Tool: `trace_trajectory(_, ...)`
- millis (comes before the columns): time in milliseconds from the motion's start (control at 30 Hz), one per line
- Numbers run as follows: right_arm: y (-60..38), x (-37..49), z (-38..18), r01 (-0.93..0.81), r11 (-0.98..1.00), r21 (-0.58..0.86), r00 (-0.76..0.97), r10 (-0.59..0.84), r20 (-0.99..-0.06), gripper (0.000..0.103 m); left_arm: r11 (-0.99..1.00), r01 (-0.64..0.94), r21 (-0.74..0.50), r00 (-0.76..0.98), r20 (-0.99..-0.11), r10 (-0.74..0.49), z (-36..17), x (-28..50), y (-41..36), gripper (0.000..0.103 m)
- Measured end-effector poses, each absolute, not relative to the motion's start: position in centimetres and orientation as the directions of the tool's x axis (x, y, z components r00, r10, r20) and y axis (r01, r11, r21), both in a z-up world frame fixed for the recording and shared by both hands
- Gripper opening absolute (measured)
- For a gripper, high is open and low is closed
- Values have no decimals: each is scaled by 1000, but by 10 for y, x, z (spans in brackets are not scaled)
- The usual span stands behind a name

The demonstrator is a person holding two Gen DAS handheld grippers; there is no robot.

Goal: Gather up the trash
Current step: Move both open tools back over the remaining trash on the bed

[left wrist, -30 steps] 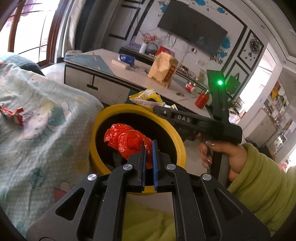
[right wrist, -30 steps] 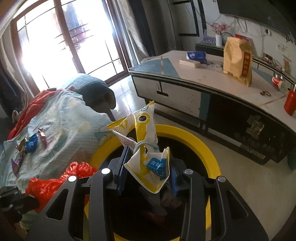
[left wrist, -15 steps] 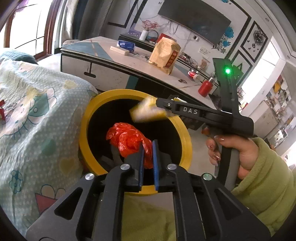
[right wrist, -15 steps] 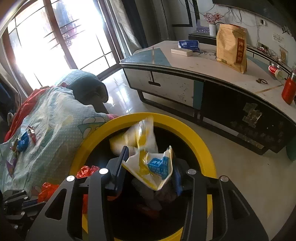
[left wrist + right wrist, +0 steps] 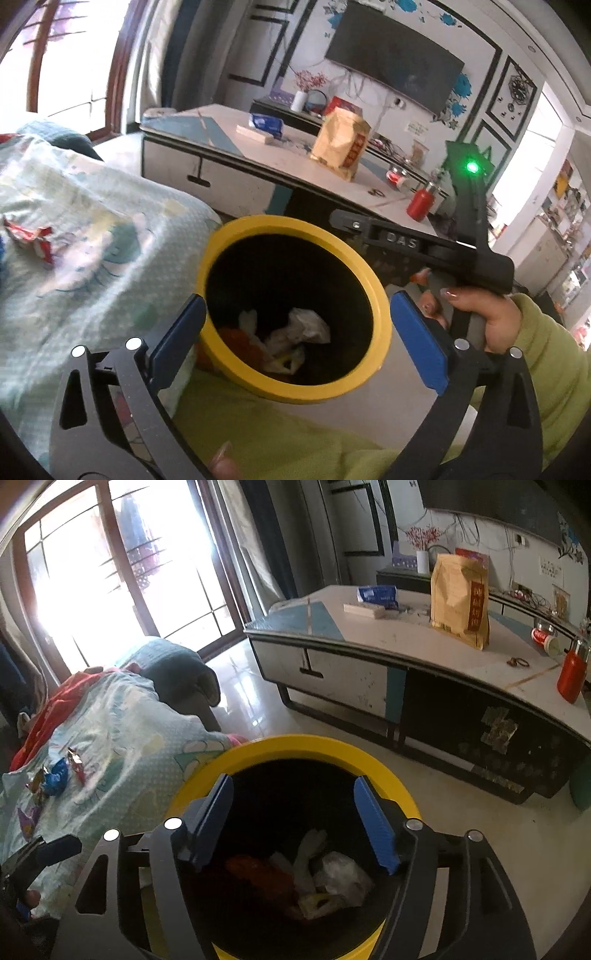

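A yellow-rimmed black trash bin (image 5: 229, 240) stands on the floor beside the sofa; it also shows in the right wrist view (image 5: 325, 744). Red, white and yellow trash (image 5: 291, 336) lies at its bottom, also seen in the right wrist view (image 5: 317, 878). My left gripper (image 5: 295, 332) is open and empty over the bin. My right gripper (image 5: 295, 823) is open and empty over the bin; its body (image 5: 424, 247) reaches across the far rim in the left wrist view. Candy wrappers (image 5: 55, 775) lie on the sofa's blanket, one red one (image 5: 29, 240) in the left wrist view.
A sofa with a patterned blanket (image 5: 122, 731) is left of the bin. A low coffee table (image 5: 406, 657) stands behind it with a yellow-brown bag (image 5: 460, 594), a blue packet (image 5: 376, 592) and a red bottle (image 5: 572, 675). Tiled floor (image 5: 498, 830) lies to the right.
Both grippers opened. The red bag dropped from the left gripper and the yellow wrapper from the right gripper into the bin.
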State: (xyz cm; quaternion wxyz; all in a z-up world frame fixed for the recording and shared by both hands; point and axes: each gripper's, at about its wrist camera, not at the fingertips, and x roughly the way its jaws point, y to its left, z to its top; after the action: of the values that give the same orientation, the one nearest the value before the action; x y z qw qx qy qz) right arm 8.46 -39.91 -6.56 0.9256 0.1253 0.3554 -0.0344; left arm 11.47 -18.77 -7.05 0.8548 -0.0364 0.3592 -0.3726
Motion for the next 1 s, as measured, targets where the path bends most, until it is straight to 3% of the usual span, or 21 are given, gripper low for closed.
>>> trace_trajectory(1000,-309,66,-1,-55,976,211,834,161,-528,76,890,350,-292,766,-457,-452,-13,117,-72,92)
